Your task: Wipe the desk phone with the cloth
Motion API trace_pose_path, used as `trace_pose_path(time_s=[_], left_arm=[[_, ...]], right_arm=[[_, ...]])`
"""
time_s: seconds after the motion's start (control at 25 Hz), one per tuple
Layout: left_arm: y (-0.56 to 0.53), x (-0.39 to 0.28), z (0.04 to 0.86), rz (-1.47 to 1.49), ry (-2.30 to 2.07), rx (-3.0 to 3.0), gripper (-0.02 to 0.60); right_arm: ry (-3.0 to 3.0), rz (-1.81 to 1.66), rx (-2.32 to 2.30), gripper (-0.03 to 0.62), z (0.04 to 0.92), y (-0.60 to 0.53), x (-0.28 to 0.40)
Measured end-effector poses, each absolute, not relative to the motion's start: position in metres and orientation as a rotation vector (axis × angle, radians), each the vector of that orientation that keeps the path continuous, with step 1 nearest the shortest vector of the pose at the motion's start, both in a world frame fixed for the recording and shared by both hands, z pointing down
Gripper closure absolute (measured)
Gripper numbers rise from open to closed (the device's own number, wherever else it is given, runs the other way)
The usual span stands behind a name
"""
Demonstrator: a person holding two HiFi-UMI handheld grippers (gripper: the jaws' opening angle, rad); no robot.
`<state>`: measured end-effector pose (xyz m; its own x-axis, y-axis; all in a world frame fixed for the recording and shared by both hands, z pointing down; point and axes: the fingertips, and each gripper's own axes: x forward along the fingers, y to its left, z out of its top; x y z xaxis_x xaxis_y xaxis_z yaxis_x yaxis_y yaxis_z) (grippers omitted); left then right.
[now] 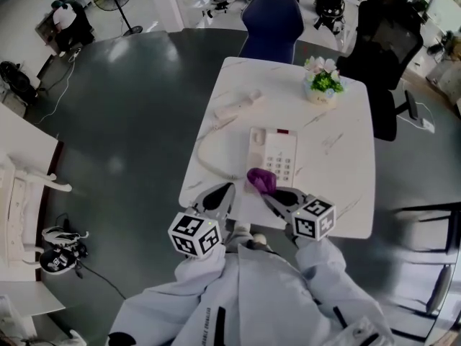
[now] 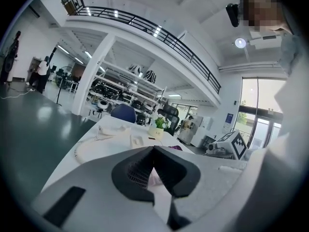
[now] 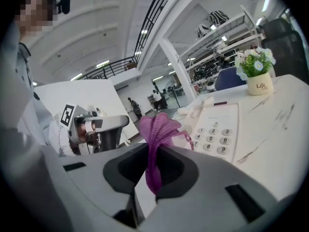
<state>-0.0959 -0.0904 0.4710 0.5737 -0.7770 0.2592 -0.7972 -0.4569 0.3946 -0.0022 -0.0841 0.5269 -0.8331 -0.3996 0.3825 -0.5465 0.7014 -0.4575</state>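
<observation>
The phone lies at the middle of the white table. Its handset is off, resting farther back on its cord. The purple cloth hangs bunched over the phone's near edge, clamped in the right gripper. The left gripper hovers just beside it with its jaws together and nothing in them.

Recommended: lower the cloth flat onto the keypad. Stroke lightly away from the body. If the phone slides, steady it with the left gripper.
</observation>
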Motion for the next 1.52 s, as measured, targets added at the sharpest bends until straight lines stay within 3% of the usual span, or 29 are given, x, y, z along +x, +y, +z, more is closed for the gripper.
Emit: trace_pose_path(time_s=[1.0,1.52], left_arm=[[-0.125,-0.123,0.37,-0.133,-1.391,2.541,0.583],[-0.135,-0.135,0.356,-0.154,-1.452,2.572,0.583]], right_arm=[[-2.996,0.673,1.248,0.557,0.397,-0.132,0.065],[-2.933,0.467,1.402,0.557,0.379,-0.144,0.093]])
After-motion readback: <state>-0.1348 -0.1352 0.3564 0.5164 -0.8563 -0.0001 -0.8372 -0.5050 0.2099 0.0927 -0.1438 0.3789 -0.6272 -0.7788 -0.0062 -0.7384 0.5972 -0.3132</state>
